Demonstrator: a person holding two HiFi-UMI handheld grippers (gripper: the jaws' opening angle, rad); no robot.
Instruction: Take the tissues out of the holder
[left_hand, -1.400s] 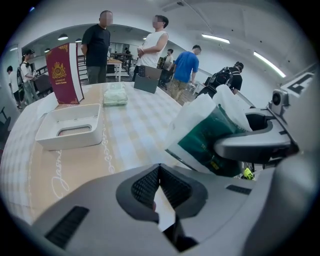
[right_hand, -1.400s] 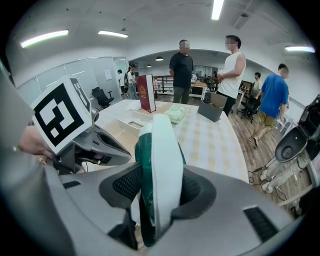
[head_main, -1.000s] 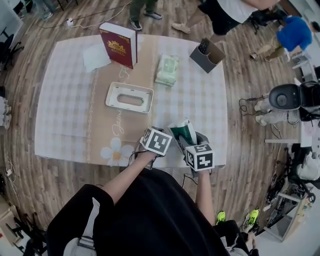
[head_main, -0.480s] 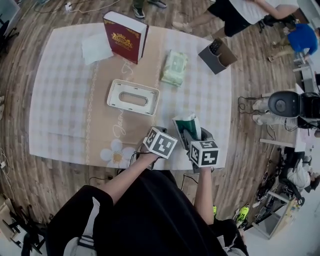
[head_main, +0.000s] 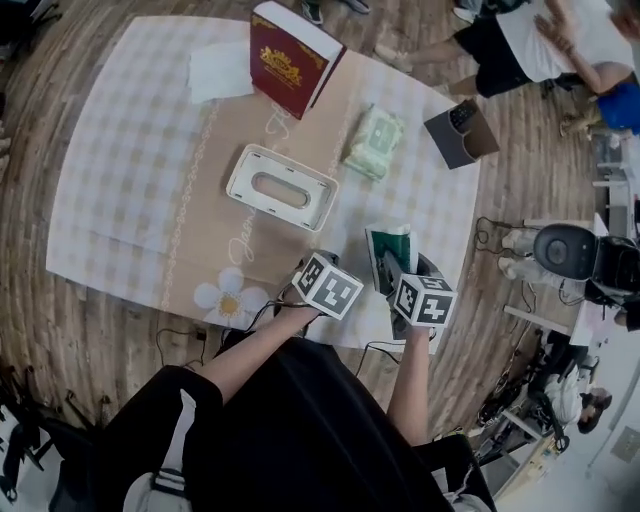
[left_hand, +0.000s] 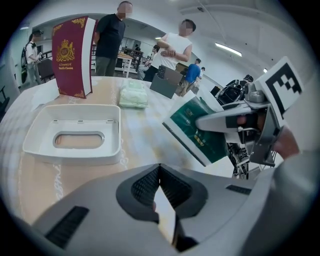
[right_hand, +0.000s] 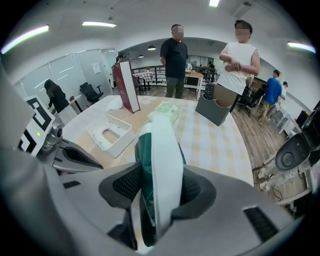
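My right gripper (right_hand: 159, 175) is shut on a green-and-white tissue pack (right_hand: 162, 150), which stands upright on edge between the jaws. In the head view that pack (head_main: 388, 255) hangs over the table's near right part, just ahead of the right gripper (head_main: 405, 278). The white tissue holder (head_main: 281, 187) lies on the tan runner with its oval slot showing, and nothing is inside the holder (left_hand: 75, 135). My left gripper (left_hand: 160, 167) is shut on nothing. It hovers beside the right one, near the table's front edge, as the left gripper (head_main: 312, 275) shows from above.
A pale green tissue pack (head_main: 375, 142) lies beyond the holder. A dark red book (head_main: 290, 58) stands at the far side next to a white napkin (head_main: 220, 70). A grey box (head_main: 462, 133) sits at the far right corner. People stand past the table.
The head view has swung, so the table sits further right and turned. The right gripper keeps hold of the pack and has shifted a little sideways. The left gripper stays close beside it.
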